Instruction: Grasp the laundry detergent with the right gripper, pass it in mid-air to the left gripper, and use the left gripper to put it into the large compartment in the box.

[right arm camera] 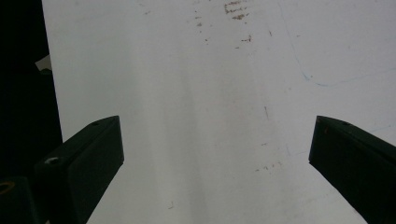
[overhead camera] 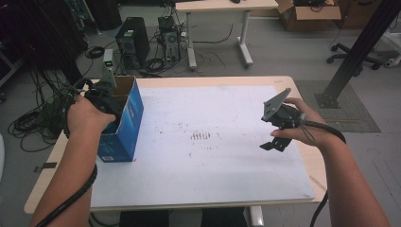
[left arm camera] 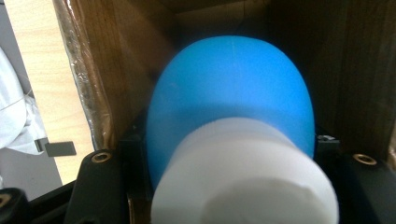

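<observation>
An open blue cardboard box (overhead camera: 127,118) stands upright at the left edge of the table. My left gripper (overhead camera: 101,97) reaches down into its open top. In the left gripper view, my left gripper (left arm camera: 231,158) is shut on a rounded blue object (left arm camera: 233,84) with a white cylindrical end (left arm camera: 243,182), held between the brown inner walls of the box (left arm camera: 116,70). My right gripper (overhead camera: 274,144) hovers over the right part of the white sheet (overhead camera: 213,142), held in a hand. Its jaws stand wide open in the right gripper view (right arm camera: 215,154) with nothing between them.
The white sheet (right arm camera: 210,70) covers most of the wooden table (overhead camera: 307,161) and bears small dark marks (overhead camera: 201,136) at its middle. A black strip (overhead camera: 45,166) lies off the table's left edge. Beyond the far edge are a computer tower (overhead camera: 132,40), cables and a slanted black post (overhead camera: 359,52).
</observation>
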